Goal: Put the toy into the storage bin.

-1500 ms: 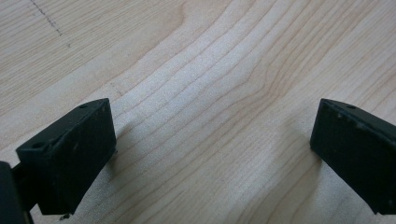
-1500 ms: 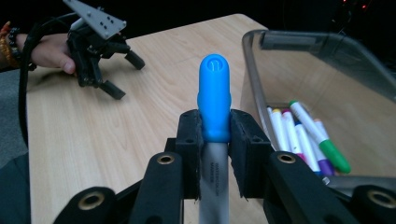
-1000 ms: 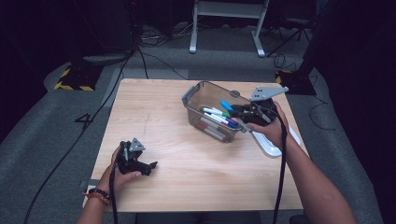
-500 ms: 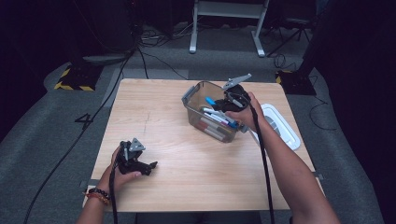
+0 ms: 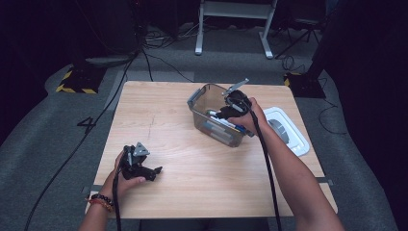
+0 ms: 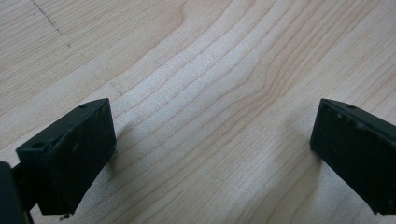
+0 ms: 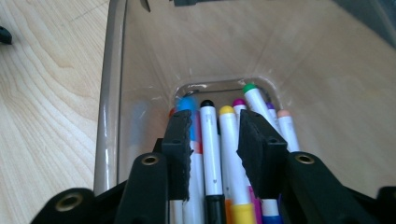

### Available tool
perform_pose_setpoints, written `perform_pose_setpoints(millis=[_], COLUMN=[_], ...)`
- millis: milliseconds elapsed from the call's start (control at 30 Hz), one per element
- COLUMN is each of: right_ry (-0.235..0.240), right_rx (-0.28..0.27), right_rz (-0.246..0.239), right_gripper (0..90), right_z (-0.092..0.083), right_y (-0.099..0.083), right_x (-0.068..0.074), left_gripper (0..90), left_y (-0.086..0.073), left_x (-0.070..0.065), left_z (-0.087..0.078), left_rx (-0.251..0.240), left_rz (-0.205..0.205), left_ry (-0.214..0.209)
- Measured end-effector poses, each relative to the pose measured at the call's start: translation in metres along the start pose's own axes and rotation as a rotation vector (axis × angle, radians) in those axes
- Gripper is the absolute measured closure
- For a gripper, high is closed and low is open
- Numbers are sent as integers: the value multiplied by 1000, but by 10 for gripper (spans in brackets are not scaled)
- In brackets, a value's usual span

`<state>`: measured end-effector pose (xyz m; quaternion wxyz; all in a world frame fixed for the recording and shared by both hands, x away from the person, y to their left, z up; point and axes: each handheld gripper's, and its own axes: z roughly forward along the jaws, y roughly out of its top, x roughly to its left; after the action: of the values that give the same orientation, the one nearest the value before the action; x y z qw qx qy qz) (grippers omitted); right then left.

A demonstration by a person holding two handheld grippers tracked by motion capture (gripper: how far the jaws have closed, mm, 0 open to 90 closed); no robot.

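Two markers, black-capped [image 7: 208, 140] and yellow-capped [image 7: 229, 144], lie between the just-opening jaws of the right hand-held gripper [image 7: 214, 149] inside the clear bin [image 5: 202, 103], while the left hand-held gripper [image 6: 212, 154] gapes wide over the table [image 5: 202, 163].

A light wooden table [image 5: 202, 144] was seen at the centre of the high view, set on a grey floor [image 5: 57, 139]. A clear plastic bin [image 5: 204, 108] holding markers [image 7: 212, 149] was placed on the table right of centre toward the upper edge. A white lid [image 5: 288, 130] was laid flat at the table's right edge, just beside the bin. The left gripper [image 5: 144, 168] was rested on the lower left of the tabletop.
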<state>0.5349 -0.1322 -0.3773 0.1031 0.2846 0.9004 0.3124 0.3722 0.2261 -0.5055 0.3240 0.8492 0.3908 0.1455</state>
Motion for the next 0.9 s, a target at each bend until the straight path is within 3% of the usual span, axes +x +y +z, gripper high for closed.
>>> perform_pose_setpoints(millis=[67, 200, 333, 433, 533, 667, 733, 833, 900], right_ry=[-5, -8, -86, -138, -225, -264, -257, -277, -292], right_rx=[-41, -184, -267, -319, -288, -249, -211, -99, -73], right_rz=[2, 17, 16, 17, 28, 101, 153, 175, 184], right_gripper=[582, 499, 464, 442, 429, 425, 439, 450, 452], right_z=[-9, -42, -82, -111, -122, -119, -108, -82, -75], right_y=[-3, -13, -34, -60, -88, -127, -146, -169, -173], right_x=[-1, -8, -21, -31, -42, -60, -70, -80, -83], left_gripper=[5, 5, 5, 5, 5, 5, 5, 5, 5], left_y=[0, 0, 0, 0, 0, 0, 0, 0, 0], left_x=[0, 0, 0, 0, 0, 0, -1, -1, -1], left_z=[0, 0, 0, 0, 0, 0, 0, 0, 0], left_rx=[0, 0, 0, 0, -1, 1, 1, 2, 2], left_rz=[0, -1, -1, -2, -2, -3, -5, -9, -10], left_ry=[0, 0, 1, 2, 2, 4, 5, 6, 5])
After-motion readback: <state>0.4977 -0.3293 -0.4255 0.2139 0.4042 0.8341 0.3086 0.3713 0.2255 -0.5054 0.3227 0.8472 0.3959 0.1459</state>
